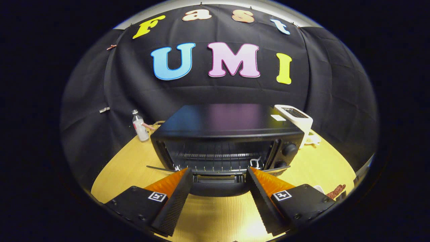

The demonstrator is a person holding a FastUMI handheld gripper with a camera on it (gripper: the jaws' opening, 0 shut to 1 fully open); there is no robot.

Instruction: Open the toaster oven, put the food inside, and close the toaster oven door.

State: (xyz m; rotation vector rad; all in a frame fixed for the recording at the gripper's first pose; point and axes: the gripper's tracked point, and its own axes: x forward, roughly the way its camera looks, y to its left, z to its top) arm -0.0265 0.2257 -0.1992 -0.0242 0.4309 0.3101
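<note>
A black toaster oven (228,122) stands on the yellow table just ahead of my fingers. Its door (218,173) hangs down flat, and the dark handle (217,190) lies between my two fingers without either one pressing on it. The wire rack (215,156) inside carries nothing that I can see. My gripper (219,169) is open, its fingertips level with the door's front edge. A reddish-brown piece of food (336,191) lies on the table to the right of my right finger.
A white pop-up toaster (297,119) stands behind the oven's right corner. A small clear bottle (140,127) is behind its left corner, by the black cloth wall. Two knobs (289,149) sit on the oven's right front. Bare tabletop (127,161) flanks the oven.
</note>
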